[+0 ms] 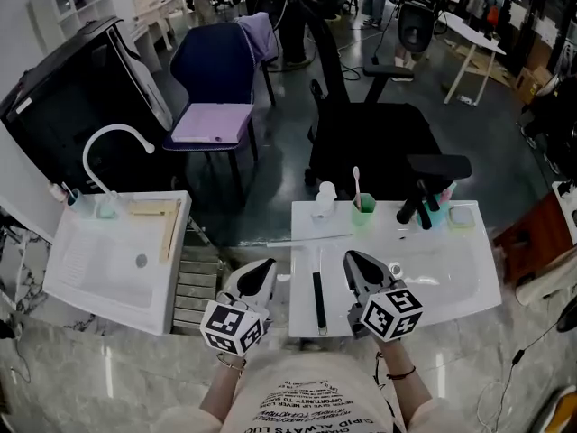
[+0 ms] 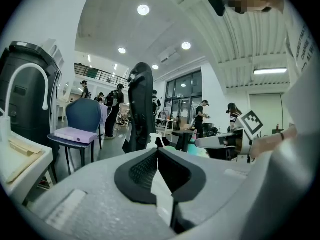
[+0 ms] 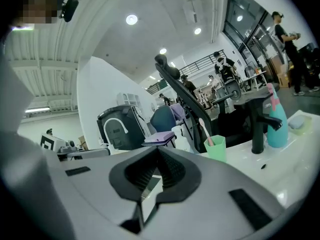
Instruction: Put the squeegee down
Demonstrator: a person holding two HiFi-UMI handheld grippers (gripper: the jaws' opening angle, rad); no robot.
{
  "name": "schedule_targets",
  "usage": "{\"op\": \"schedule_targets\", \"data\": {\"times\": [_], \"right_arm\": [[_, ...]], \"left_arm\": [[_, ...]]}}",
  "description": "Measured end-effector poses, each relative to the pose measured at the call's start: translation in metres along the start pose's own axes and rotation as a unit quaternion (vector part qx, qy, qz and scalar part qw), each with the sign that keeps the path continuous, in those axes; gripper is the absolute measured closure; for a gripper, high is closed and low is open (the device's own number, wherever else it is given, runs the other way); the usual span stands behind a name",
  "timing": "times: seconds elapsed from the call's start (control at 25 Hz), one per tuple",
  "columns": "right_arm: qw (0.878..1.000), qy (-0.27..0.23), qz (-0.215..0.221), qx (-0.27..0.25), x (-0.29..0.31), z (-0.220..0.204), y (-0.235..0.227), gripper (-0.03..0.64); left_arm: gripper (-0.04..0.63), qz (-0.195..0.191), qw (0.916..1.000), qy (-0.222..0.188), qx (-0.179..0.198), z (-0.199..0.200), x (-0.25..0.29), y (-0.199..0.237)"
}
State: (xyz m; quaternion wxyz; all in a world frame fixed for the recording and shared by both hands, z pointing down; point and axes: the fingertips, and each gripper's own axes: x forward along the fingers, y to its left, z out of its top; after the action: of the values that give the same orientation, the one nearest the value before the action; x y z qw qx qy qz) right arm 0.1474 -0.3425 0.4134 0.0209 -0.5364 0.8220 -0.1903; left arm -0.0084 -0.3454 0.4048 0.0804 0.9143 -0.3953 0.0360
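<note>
The squeegee (image 1: 318, 299), a black handle on a thin long blade, lies flat on the white washbasin top (image 1: 451, 282) near its left end, with the handle toward me. My left gripper (image 1: 267, 266) hovers just left of it, off the basin's edge, its jaws shut and empty (image 2: 158, 149). On the other side of the handle my right gripper (image 1: 350, 257) stands over the basin top, apart from the squeegee. Its jaws are also shut with nothing between them (image 3: 159, 151). Both grippers point nearly level across the room.
A green cup with a toothbrush (image 1: 362, 213), a white bottle (image 1: 325, 198), a black tap (image 1: 419, 206) and a soap dish (image 1: 462, 216) line the basin's far edge. A second white sink (image 1: 90, 269) with a white tap (image 1: 113, 142) stands at left. Chairs (image 1: 216, 88) stand beyond.
</note>
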Motion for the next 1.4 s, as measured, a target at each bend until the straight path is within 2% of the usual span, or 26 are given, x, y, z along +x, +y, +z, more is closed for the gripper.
{"op": "schedule_targets", "data": {"times": [0.6, 1.4], "right_arm": [[0.998, -0.052, -0.011, -0.021, -0.013, 0.02, -0.006, 0.612], [0.998, -0.053, -0.026, -0.015, -0.019, 0.018, -0.017, 0.612]], "left_arm": [[0.572, 0.043, 0.9983, -0.037, 0.016, 0.018, -0.019, 0.021], [0.572, 0.074, 0.9969, -0.023, 0.012, 0.007, -0.028, 0.033]]}}
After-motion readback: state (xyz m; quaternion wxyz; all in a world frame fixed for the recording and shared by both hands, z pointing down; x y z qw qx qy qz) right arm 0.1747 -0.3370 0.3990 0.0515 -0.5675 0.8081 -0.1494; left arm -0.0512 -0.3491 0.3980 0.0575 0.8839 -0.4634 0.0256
